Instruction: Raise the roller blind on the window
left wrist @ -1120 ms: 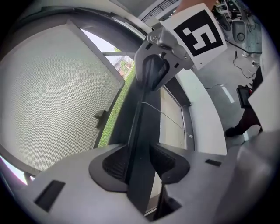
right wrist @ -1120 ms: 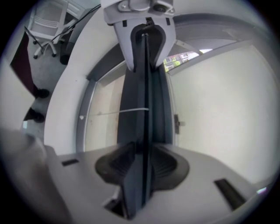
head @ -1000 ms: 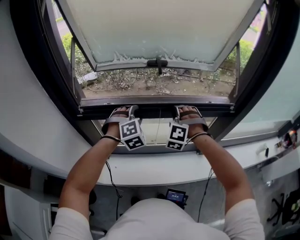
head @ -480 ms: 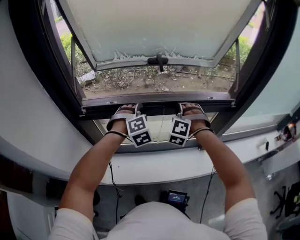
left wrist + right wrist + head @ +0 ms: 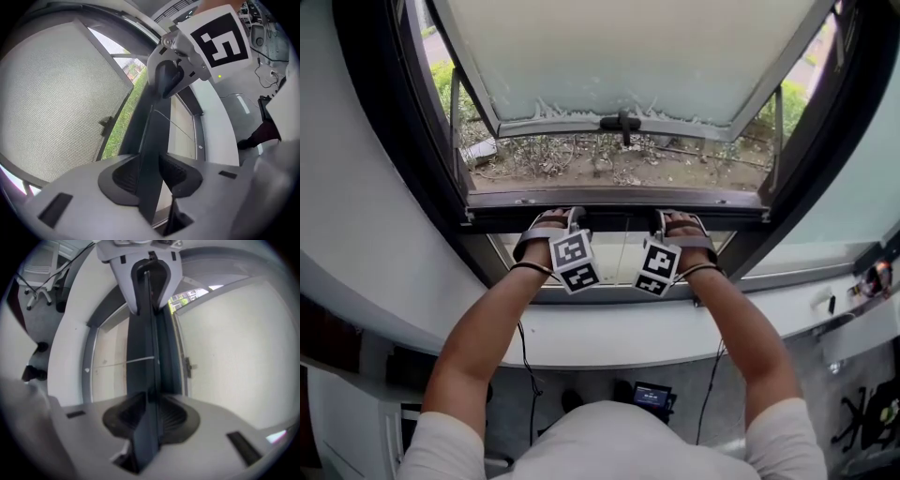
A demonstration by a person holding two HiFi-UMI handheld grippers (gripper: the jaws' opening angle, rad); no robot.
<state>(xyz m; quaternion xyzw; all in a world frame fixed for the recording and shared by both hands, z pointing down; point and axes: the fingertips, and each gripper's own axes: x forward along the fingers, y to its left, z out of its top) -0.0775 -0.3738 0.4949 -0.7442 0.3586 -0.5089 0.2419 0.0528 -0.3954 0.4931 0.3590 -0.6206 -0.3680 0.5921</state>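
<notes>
The jaws of your left gripper (image 5: pixel 150 172) have just been closing on the roller blind's dark bar (image 5: pixel 611 219), which stands edge-on between pads that look to touch it, and your right gripper (image 5: pixel 149 417) is clamped on the same bar. That bar runs side to side across the window below the tilted-out sash (image 5: pixel 619 56), with your 2 grippers side by side near its middle, so neither is nearer and both should lift together
</notes>
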